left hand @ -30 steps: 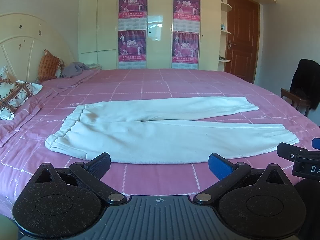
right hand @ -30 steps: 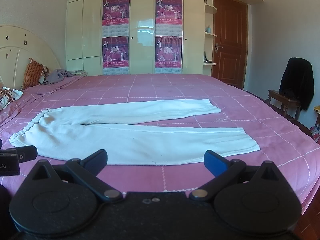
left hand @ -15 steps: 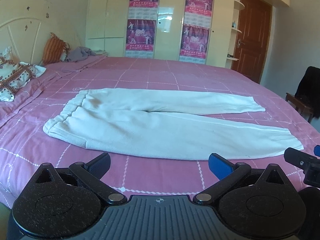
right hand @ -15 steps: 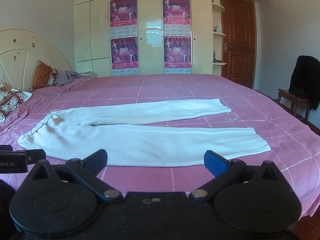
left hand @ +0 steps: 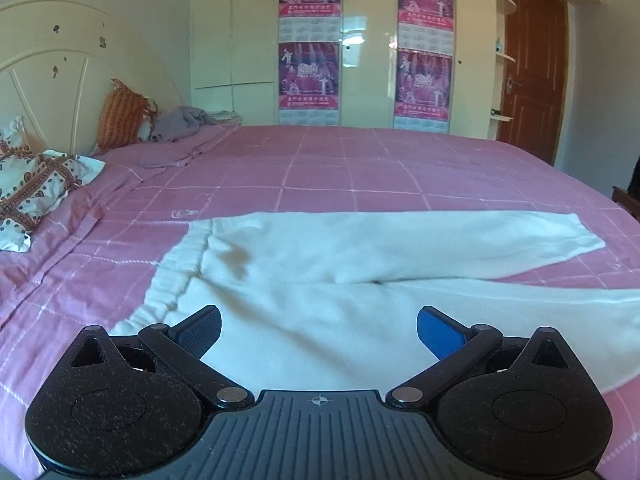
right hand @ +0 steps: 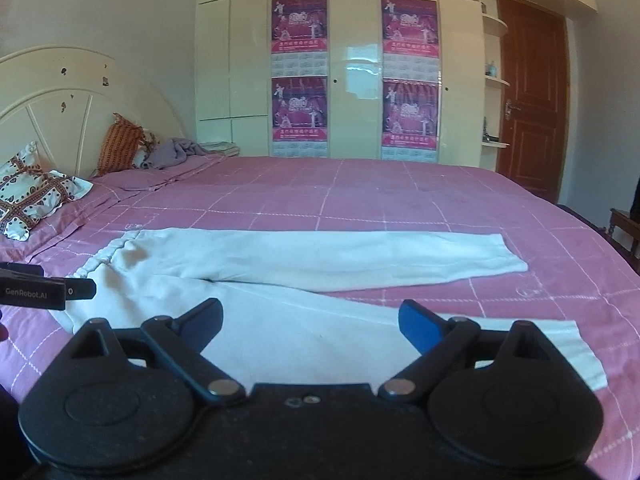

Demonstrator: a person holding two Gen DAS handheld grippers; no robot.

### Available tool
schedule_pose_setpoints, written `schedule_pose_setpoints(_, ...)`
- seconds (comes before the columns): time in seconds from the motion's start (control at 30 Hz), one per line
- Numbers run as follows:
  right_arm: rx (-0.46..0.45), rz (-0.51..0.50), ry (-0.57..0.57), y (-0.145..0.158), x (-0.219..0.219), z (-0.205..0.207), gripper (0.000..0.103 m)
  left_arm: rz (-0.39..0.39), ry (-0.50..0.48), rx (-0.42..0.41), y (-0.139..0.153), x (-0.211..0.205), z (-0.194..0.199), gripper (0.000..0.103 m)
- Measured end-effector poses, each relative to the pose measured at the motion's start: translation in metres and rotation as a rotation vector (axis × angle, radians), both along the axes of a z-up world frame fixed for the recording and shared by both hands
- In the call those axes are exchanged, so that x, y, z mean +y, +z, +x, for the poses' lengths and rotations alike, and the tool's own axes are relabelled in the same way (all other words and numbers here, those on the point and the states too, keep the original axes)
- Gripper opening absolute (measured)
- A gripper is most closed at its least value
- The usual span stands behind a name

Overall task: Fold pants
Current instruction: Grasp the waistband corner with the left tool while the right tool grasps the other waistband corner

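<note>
Pants (left hand: 360,280) lie spread flat on the pink bed (left hand: 360,168), soft and probably light fleece, so we hold our left hand-held gripper (left hand: 319,330) and right hand-held gripper (right hand: 311,322) wide open, empty, aiming for waistband and cuff.

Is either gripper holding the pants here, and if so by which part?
Nothing is held. The left gripper and right gripper are both open above the white pants.
</note>
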State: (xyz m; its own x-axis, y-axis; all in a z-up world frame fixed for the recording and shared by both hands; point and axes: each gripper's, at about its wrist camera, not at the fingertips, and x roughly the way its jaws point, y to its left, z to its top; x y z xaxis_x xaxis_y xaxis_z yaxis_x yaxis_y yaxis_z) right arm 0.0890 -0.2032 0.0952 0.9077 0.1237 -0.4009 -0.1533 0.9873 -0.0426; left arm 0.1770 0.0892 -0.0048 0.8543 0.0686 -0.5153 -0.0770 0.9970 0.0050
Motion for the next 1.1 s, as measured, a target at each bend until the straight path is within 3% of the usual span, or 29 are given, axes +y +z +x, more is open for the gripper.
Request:
schedule_pose_setpoints(0.13, -0.035, 0.012, 0.060, 0.015, 0.006, 0.056, 0.072, 0.017, 0.061, 0.002, 0.003, 0.045, 0.070, 0.099)
schedule_pose_setpoints(0.17, -0.038, 0.007, 0.070, 0.019, 0.009, 0.071, 0.069, 0.030, 0.072, 0.004, 0.002, 0.057, 0.089, 0.090)
schedule_pose_setpoints(0.2, -0.037, 0.003, 0.085, 0.021, 0.012, 0.088, 0.067, 0.038, 0.078, 0.021, 0.000, 0.068, 0.106, 0.070)
schedule_pose_setpoints(0.23, -0.034, 0.001, 0.105, 0.022, 0.015, 0.104, 0.065, 0.030, 0.081, 0.043, -0.003, 0.082, 0.125, 0.063)
schedule_pose_setpoints(0.37, -0.012, -0.036, 0.171, 0.017, 0.032, 0.169, 0.064, -0.001, 0.073, 0.110, -0.025, 0.133, 0.185, 0.064)
schedule_pose_setpoints(0.5, 0.038, -0.061, 0.216, 0.002, 0.051, 0.236, 0.060, 0.025, 0.089, 0.195, -0.058, 0.178, 0.243, 0.063)
schedule_pose_setpoints(0.6, 0.084, -0.074, 0.230, -0.014, 0.067, 0.280, 0.057, 0.018, 0.053, 0.239, -0.075, 0.198, 0.281, 0.050)
schedule_pose_setpoints(0.67, 0.112, -0.077, 0.256, -0.025, 0.076, 0.302, 0.057, -0.003, 0.003, 0.268, -0.086, 0.205, 0.303, 0.050)
schedule_pose_setpoints(0.9, 0.197, -0.173, 0.384, -0.065, 0.106, 0.373, 0.057, -0.051, -0.106, 0.285, -0.110, 0.222, 0.345, 0.050)
schedule_pose_setpoints(1.0, 0.213, -0.201, 0.417, -0.073, 0.110, 0.392, 0.055, -0.094, -0.192, 0.305, -0.105, 0.229, 0.344, 0.033)
schedule_pose_setpoints(1.1, 0.233, -0.223, 0.466, -0.074, 0.111, 0.409, 0.055, -0.151, -0.221, 0.308, -0.104, 0.241, 0.341, 0.033)
